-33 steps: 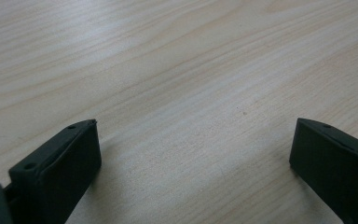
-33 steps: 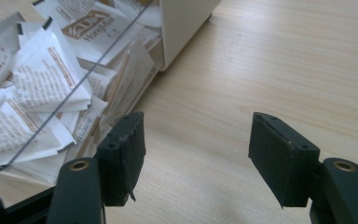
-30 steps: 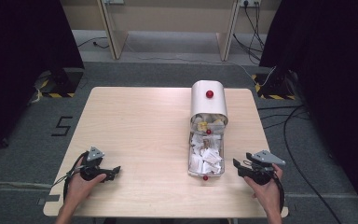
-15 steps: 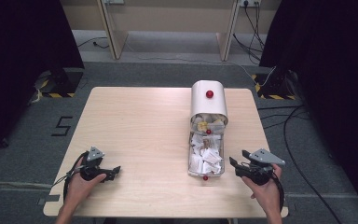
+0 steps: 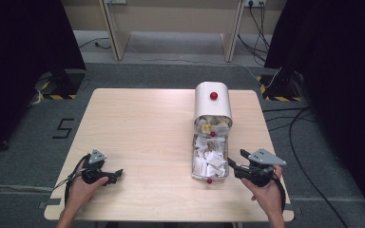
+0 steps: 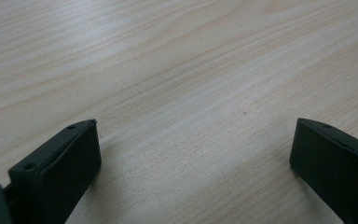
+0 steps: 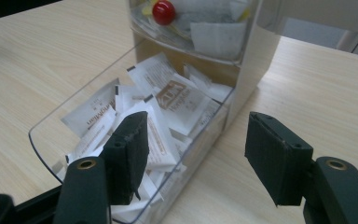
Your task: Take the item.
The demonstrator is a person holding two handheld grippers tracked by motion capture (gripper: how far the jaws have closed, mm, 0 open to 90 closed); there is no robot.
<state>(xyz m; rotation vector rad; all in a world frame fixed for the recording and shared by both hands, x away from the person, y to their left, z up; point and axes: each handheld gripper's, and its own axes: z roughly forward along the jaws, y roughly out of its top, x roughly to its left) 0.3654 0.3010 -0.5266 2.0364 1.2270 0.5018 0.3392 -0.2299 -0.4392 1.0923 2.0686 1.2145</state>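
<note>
Our left gripper rests idle on the table, jaws spread. The open drawer of packets sits right of centre. Our right gripper, jaws spread (nothing held), should meet its front squarely.

Readable marks: a floor number and printing on packets

A dark "5" is marked on the grey floor at middle left of the high view. The white sachets in the clear drawer at centre of the right gripper view carry brown lettering too blurred to read.
</note>
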